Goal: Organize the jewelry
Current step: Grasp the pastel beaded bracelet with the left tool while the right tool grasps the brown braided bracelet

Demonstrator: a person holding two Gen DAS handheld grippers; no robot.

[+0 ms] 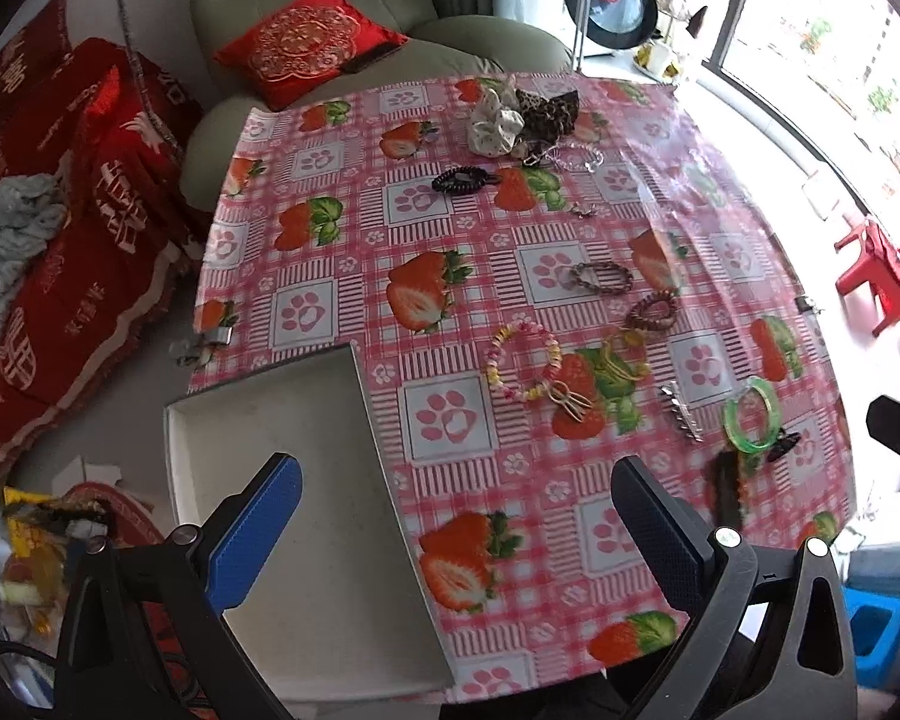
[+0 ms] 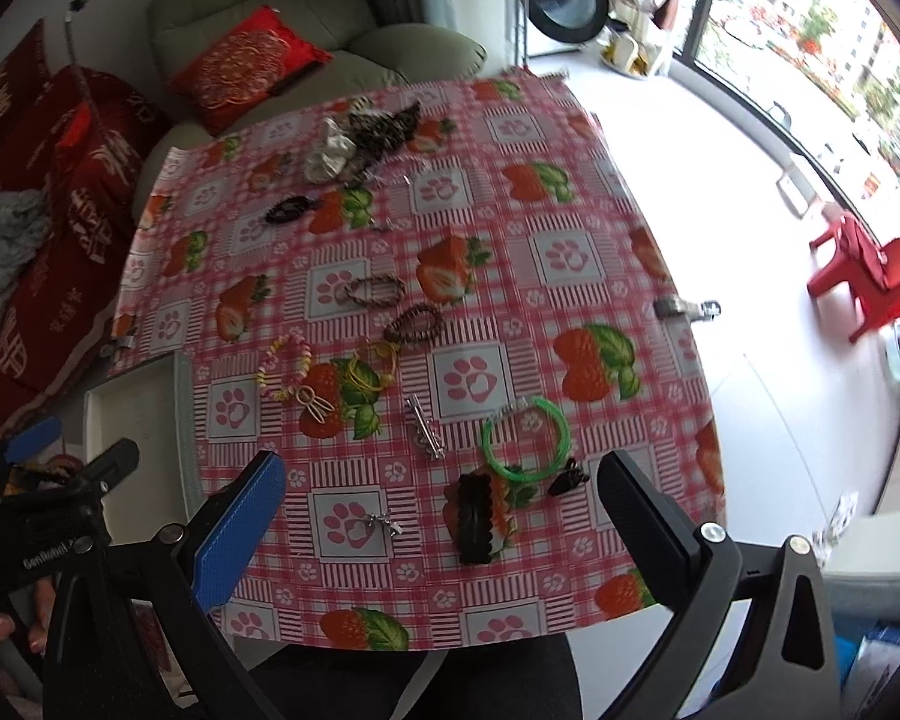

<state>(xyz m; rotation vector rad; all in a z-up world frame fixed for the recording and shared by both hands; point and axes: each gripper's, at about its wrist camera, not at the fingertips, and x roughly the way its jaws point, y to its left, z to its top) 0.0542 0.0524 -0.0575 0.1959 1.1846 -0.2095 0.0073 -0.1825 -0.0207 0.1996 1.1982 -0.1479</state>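
1. Nearest our lenses are the tools themselves. The left gripper (image 1: 456, 516) hangs over the near corner of the white tray (image 1: 306, 480), fingers spread wide and empty. The right gripper (image 2: 441, 516) hangs over the table's near edge, likewise spread and holding nothing.
2. The table wears a pink strawberry tablecloth (image 2: 600, 228). We count one tray, set at its left edge and, as far as we can see, empty.
3. The jewelry lies scattered across the cloth, none of it in the tray. At the far end we count two scrunchies, one pale scrunchie (image 1: 495, 123) touching one leopard-print scrunchie (image 1: 546, 108).
4. We count one green bangle (image 2: 527, 441), one pastel bead bracelet (image 2: 285, 367), two brown bead bracelets (image 2: 375, 290) and one dark coiled hair tie (image 1: 459, 179).
5. Smaller pieces: one dark scalloped hair clip (image 2: 473, 519), one silver barrette (image 2: 426, 437), one small silver charm (image 2: 387, 523) and a tangle of yellow elastic bands (image 2: 371, 373), whose number we cannot count.
6. Risks, in our judgement: the glossy cloth may let the bangle skate away from closing fingers; the clip touches the bangle, so a grasp could drag both; the charm sits flat and may slip the pads; pulling the bands could snag the neighbouring bracelets.
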